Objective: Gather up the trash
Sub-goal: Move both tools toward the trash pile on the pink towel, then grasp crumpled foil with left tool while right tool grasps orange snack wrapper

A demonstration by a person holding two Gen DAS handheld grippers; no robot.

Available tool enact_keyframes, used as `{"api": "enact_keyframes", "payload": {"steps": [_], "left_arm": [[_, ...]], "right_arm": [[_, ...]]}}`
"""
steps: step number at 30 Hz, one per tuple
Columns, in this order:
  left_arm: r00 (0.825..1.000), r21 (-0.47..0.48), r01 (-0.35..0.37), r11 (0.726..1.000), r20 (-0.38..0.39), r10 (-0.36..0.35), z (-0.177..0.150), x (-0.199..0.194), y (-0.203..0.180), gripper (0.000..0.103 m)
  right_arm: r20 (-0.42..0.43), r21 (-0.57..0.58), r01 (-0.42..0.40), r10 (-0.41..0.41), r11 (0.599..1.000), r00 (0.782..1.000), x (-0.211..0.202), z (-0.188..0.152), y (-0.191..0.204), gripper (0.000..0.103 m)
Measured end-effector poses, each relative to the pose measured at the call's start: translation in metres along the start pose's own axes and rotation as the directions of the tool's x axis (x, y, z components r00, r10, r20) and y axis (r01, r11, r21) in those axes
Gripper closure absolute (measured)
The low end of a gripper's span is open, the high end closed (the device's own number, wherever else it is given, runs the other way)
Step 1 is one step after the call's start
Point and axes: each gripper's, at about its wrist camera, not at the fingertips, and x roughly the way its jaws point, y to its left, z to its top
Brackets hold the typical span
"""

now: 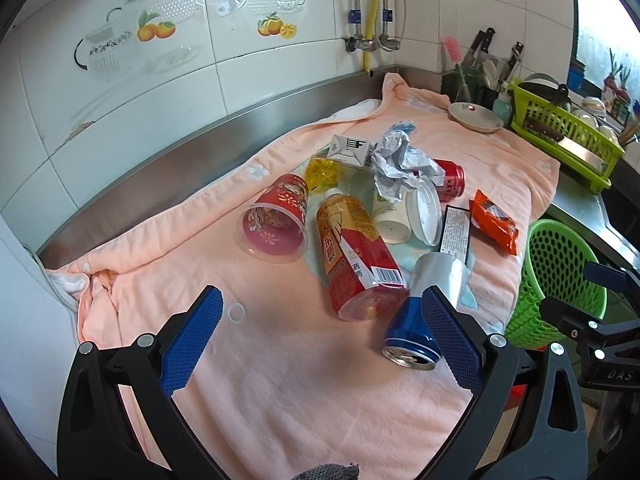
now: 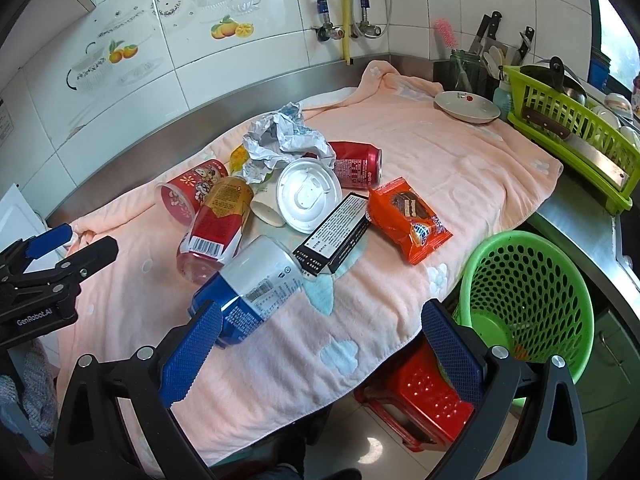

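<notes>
Trash lies in a heap on a pink towel (image 1: 280, 392) (image 2: 460, 168): a red patterned cup (image 1: 276, 220) (image 2: 188, 192), a tea bottle (image 1: 356, 256) (image 2: 218, 224), a blue-and-silver can (image 1: 424, 308) (image 2: 256, 284), a white cup with its lid (image 1: 424, 210) (image 2: 308, 196), crumpled paper (image 1: 396, 164) (image 2: 284, 140), a red can (image 1: 452, 180) (image 2: 358, 164), a black box (image 1: 456, 234) (image 2: 334, 234) and an orange snack packet (image 1: 494, 222) (image 2: 408, 220). My left gripper (image 1: 320, 332) is open above the towel, its right finger beside the blue can. My right gripper (image 2: 320, 344) is open over the towel's front edge.
A green mesh basket (image 2: 528, 296) (image 1: 560, 280) stands off the counter's right end, above a red stool (image 2: 428, 396). At the back right are a plate (image 2: 468, 106), a lime dish rack (image 2: 572, 136) with a cleaver, and a knife holder. Tiled wall and a steel upstand run behind.
</notes>
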Motion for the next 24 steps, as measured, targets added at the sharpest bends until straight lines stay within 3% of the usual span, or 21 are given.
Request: {"api": "enact_keyframes", "payload": {"steps": [13,24], "left_arm": [[1.000,-0.009,-0.017,1.000,-0.024,0.017,0.009,0.019,0.010,0.005],[0.999,0.008,-0.032,0.999,-0.033,0.032,0.017,0.031,0.018,0.006]], "right_arm": [[-0.030,-0.057,0.008,-0.010,0.998,0.999,0.035,0.025,-0.021,0.007],[-0.090,-0.136,-0.029,0.017,0.990,0.996,0.087,0.059,-0.064,0.007]]}}
